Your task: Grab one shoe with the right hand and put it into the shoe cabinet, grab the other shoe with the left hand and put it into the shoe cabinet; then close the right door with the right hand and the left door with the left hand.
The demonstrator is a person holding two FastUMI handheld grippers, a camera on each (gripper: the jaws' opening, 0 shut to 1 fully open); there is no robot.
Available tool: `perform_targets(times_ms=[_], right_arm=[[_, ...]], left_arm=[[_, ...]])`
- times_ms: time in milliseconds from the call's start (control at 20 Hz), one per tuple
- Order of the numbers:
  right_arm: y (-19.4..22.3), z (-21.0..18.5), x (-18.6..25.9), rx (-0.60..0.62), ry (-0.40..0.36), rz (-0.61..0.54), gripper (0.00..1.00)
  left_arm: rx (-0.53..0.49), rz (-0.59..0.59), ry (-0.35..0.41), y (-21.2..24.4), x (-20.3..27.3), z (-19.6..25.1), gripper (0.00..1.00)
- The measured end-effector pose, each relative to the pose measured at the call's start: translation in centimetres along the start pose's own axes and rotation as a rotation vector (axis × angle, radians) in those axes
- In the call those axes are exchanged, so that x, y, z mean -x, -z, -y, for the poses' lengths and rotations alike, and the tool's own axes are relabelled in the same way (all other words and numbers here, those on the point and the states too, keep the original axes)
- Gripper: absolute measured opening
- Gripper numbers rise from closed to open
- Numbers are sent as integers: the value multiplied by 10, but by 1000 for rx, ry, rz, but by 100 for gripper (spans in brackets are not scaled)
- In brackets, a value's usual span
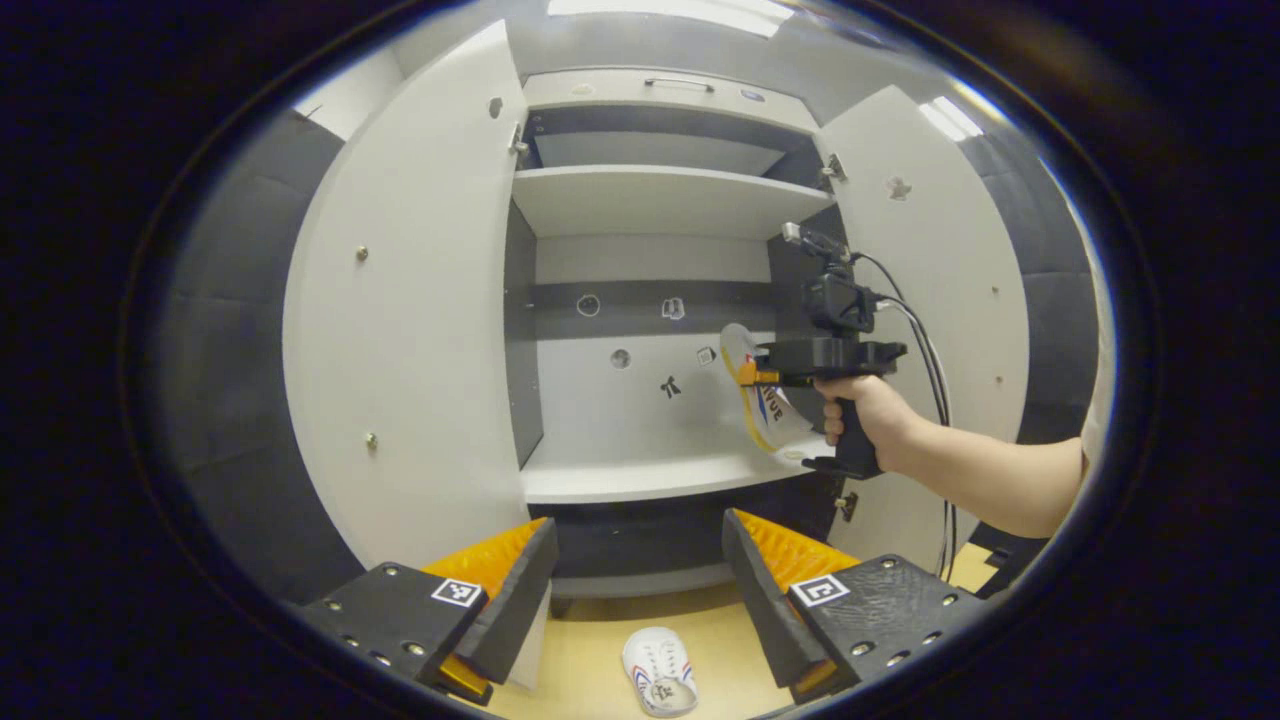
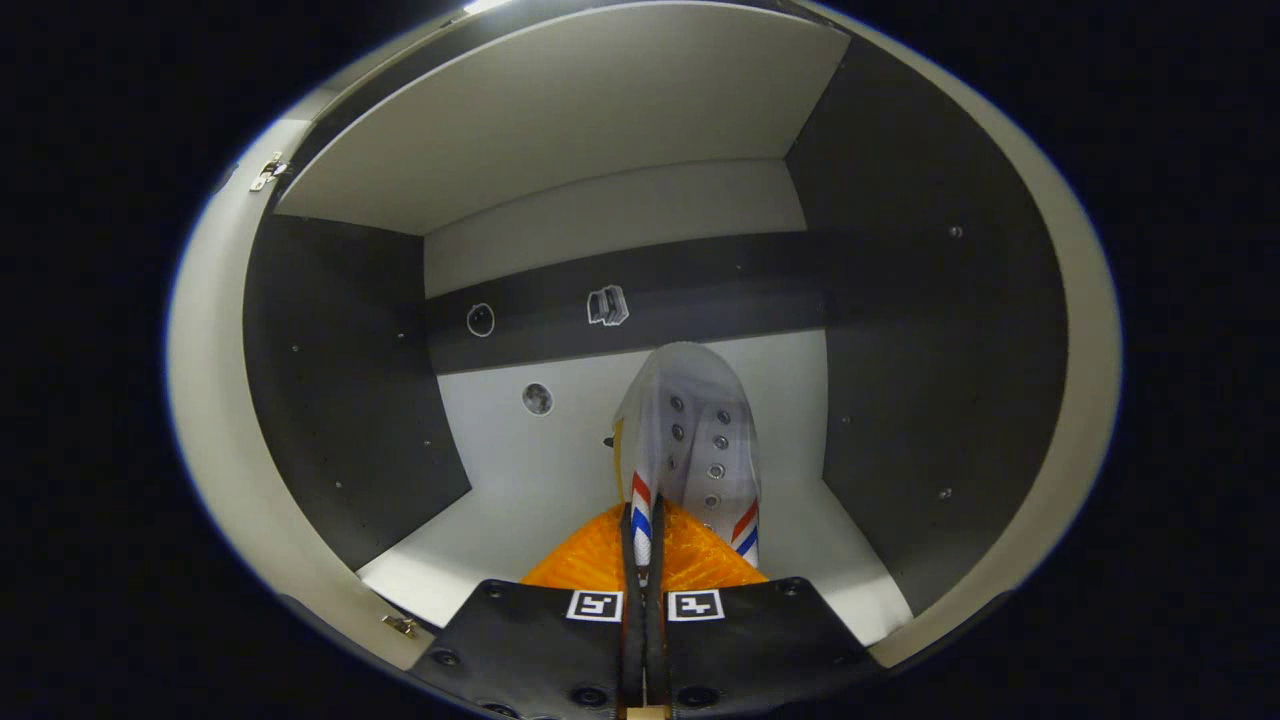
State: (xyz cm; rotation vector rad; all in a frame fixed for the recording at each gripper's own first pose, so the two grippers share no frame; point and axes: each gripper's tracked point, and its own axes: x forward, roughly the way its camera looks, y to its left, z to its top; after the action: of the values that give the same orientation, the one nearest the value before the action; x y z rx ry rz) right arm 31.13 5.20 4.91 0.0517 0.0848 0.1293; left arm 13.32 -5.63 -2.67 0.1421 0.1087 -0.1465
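Holding one shoe (image 2: 690,440) inside the cabinet (image 1: 660,200) — right tongs (image 2: 645,560) clamped, left tongs (image 1: 640,590) wide, second shoe (image 1: 660,672) on floor, two doors open.

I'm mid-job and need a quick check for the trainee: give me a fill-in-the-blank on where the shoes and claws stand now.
1. The right claw is shut on one ____.
2. That shoe is held inside the ____.
3. The other shoe lies on the ____ below the open left claw.
4. Both cabinet doors stand ____.

Missing words: shoe; cabinet; floor; open
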Motion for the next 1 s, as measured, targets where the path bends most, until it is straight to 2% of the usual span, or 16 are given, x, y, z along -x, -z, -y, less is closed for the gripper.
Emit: perform_targets(times_ms=[250,400,500,650,750,800,850,1000], right_arm=[[21,2,-28,-47,-31,-59,2],[28,4,-44,-59,-14,-73,2],[33,7,-50,-82,-11,-89,0],[37,10,-51,-109,-10,-119,10],[33,11,-44,-83,-22,-108,10],[26,14,-40,-65,-14,-78,23],[18,14,-35,-56,-13,-57,28],[12,7,-15,-62,-25,-47,100]], left_arm=[[78,-33,-89,6,-9,-7,95],[97,-78,-158,22,-1,-14,95],[97,-123,-142,35,3,-8,94],[54,-156,-140,45,2,-5,95],[66,-153,-131,46,-2,-3,95],[81,-145,-120,44,-5,-1,95],[96,-140,-102,44,-7,3,95],[86,-132,-55,43,-10,6,95]])
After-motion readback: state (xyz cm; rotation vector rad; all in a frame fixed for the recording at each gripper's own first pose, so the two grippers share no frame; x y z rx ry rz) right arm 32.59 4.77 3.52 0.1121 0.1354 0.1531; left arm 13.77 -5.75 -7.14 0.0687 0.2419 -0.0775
